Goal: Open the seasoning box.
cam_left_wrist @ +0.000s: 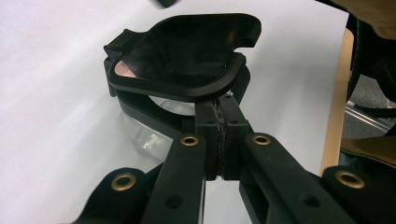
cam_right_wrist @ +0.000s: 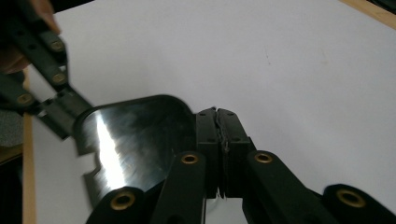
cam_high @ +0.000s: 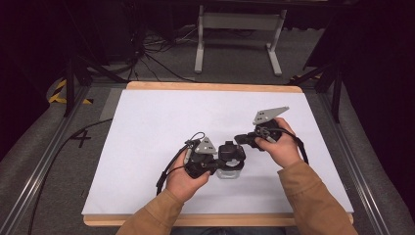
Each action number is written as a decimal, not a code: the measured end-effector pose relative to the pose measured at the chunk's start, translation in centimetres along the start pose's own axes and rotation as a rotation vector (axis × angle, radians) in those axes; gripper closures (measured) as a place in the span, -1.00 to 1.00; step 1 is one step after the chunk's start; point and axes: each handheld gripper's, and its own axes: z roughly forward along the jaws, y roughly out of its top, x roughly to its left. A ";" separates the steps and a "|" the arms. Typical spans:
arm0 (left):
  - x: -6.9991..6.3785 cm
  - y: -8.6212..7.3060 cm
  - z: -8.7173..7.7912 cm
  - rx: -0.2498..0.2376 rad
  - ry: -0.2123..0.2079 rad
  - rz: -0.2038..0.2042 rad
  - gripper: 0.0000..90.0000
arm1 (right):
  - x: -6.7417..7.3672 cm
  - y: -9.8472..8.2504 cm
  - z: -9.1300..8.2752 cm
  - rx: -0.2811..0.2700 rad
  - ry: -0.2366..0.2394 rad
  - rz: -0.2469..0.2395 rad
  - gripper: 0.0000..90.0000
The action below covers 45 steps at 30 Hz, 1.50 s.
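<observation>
While the person's two hands meet near the middle of the white sheet [cam_high: 161, 127] that covers the table, we see a small clear container [cam_high: 228, 172] standing on it, topped by a glossy black lid [cam_high: 231, 151]. In the high view the left gripper [cam_high: 215, 161] comes at this container from the left, and the right gripper [cam_high: 243, 140] sits just beyond its far right side.

In the left gripper view we look along the left gripper's two black jaws, which stand pressed together with no gap between them, their tips right under the near rim of the black lid [cam_left_wrist: 187, 51]. Whether they pinch the rim or only touch it we cannot tell. Under the lid the clear container [cam_left_wrist: 149, 135] shows as a transparent wall resting on the white sheet [cam_left_wrist: 51, 93].

In the right gripper view the right gripper's jaws are likewise fully closed, with nothing between them. The shiny lid [cam_right_wrist: 135, 140] lies just beside them on their left, and the other gripper [cam_right_wrist: 51, 93] reaches in at its far edge.
</observation>
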 end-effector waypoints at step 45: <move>0.0 0.2 0.5 0.002 -0.016 -0.031 1.00 | 0.9 0.8 0.5 -0.162 -0.178 0.019 1.00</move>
